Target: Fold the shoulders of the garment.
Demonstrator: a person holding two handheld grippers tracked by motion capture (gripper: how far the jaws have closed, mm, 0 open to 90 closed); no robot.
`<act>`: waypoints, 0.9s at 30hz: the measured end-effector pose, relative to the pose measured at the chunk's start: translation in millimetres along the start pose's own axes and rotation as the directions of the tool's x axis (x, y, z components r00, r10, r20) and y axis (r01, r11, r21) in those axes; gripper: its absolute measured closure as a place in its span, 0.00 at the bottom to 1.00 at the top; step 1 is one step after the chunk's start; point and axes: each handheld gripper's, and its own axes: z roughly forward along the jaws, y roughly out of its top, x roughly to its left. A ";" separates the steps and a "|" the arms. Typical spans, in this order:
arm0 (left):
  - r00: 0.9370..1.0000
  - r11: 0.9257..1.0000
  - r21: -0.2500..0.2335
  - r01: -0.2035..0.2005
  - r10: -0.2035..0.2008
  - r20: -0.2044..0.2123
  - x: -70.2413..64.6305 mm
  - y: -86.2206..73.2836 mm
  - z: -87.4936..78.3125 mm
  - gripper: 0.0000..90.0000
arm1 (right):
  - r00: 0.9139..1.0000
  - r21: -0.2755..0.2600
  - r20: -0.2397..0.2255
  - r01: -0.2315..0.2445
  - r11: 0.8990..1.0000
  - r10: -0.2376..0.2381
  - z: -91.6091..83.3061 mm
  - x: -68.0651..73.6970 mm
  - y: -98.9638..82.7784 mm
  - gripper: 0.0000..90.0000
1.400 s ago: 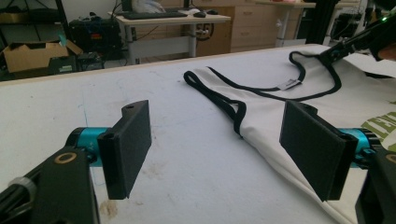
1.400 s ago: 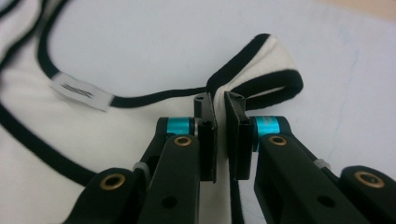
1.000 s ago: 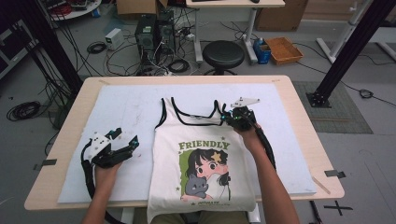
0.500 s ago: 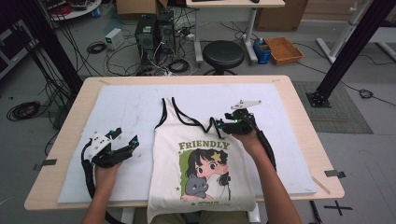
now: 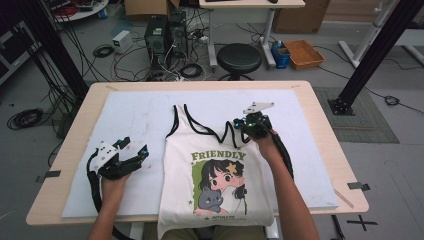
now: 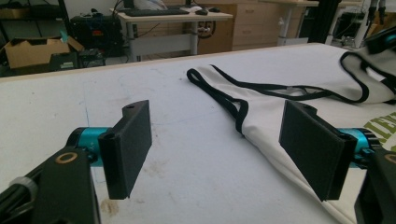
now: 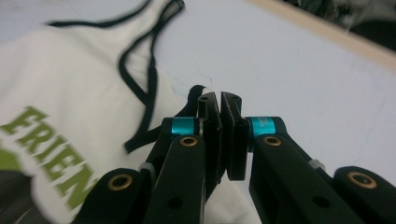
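The tank top [image 5: 215, 175] lies flat at the centre of the white mat [image 5: 310, 150], its hem hanging over the near table edge. The right gripper [image 5: 239, 123] has just clenched its jaws on the right shoulder strap [image 5: 227, 134], which shows as a dark fold at the pad tips in the right gripper view. This narrow bite may slip when lifted. The left gripper [image 5: 135, 152] rests at lower left, jaws released; a one-sided pull would skew the garment.
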 end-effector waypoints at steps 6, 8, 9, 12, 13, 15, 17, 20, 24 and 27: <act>1.000 1.000 -0.006 0.020 -0.020 -0.007 1.7 0.0 -0.6 0.28 | 0.986 -0.084 -0.136 0.082 0.993 -0.092 -43.9 18.0 -32.1 0.98; 1.000 1.000 -0.006 0.025 -0.026 -0.009 1.9 0.1 -0.7 0.28 | 0.975 -0.065 -0.191 0.103 0.993 -0.113 -55.2 24.9 -51.5 0.97; 1.000 1.000 -0.005 0.022 -0.022 -0.009 1.7 0.1 -0.6 0.28 | 0.975 -0.065 -0.191 0.103 0.993 -0.113 -55.2 24.9 -51.5 0.97; 1.000 1.000 -0.003 0.020 -0.020 -0.012 0.9 0.2 -0.7 0.28 | 0.960 0.016 -0.250 0.132 0.991 -0.124 -62.1 30.2 -66.0 0.96; 1.000 1.000 -0.001 0.019 -0.019 -0.011 1.1 0.3 -0.9 0.28 | 0.960 0.016 -0.250 0.132 0.991 -0.124 -62.1 30.2 -66.0 0.96; 1.000 1.000 0.001 0.020 -0.020 -0.008 1.2 0.4 -1.3 0.28 | 0.952 0.099 -0.299 0.096 0.990 -0.063 -63.5 28.6 -70.3 0.80; 1.000 1.000 0.000 0.024 -0.024 -0.008 1.3 0.4 -1.2 0.28 | 0.954 0.084 -0.301 0.034 0.996 -0.007 -68.1 24.7 -73.2 0.70; 0.999 1.000 0.002 0.030 -0.030 -0.011 1.4 0.5 -1.4 0.28 | 0.954 -0.012 -0.284 -0.101 0.995 0.093 -73.7 16.9 -73.5 0.68; 1.000 1.000 0.009 0.027 -0.027 -0.015 1.2 0.7 -1.7 0.28 | 0.979 0.033 -0.128 -0.157 0.987 0.160 -51.7 25.6 -77.2 0.70; 0.999 0.999 0.010 0.038 -0.038 -0.013 1.1 0.6 -1.8 0.28 | 0.984 0.038 -0.031 -0.173 0.984 0.174 -34.5 33.1 -68.2 0.74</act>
